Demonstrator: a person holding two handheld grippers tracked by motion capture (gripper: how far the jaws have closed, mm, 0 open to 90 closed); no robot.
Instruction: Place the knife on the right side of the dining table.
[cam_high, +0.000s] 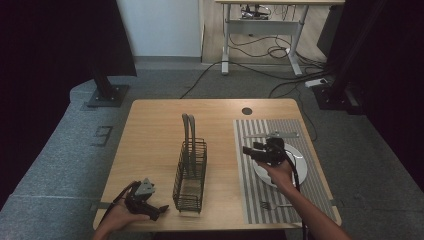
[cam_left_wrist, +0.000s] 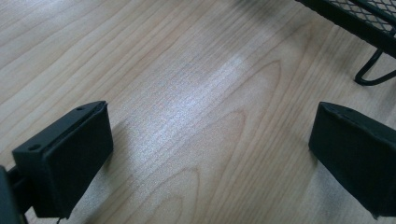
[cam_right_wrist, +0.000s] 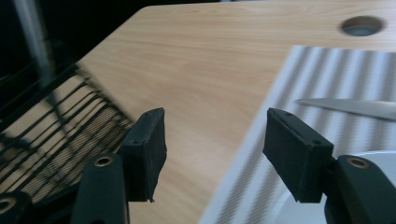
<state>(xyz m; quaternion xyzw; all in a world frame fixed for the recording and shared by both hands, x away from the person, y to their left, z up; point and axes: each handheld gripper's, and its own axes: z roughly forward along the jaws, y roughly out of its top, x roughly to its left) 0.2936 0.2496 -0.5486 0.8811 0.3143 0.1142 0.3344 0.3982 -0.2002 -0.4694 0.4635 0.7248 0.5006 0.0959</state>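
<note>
A black wire basket (cam_high: 190, 172) with a tall handle stands in the middle of the wooden table (cam_high: 150, 130). To its right lies a grey striped placemat (cam_high: 295, 200) with a white plate (cam_high: 300, 155), a knife (cam_high: 272, 134) at its far end and a fork (cam_high: 272, 205) at its near end. My right gripper (cam_high: 248, 149) hovers over the plate's left side, pointing left toward the basket, open and empty; its own view has the basket (cam_right_wrist: 51, 135) at left and the knife blade (cam_right_wrist: 350, 107) at right. My left gripper (cam_high: 161, 210) rests at the front left edge, open with nothing between its jaws, near the basket's foot (cam_left_wrist: 373, 70).
A round cable hole (cam_high: 247, 111) sits at the table's far edge. Beyond the table are a desk frame (cam_high: 260, 30), floor cables and a power strip (cam_high: 317, 82). Black stands rise at left (cam_high: 105, 85) and right (cam_high: 345, 75).
</note>
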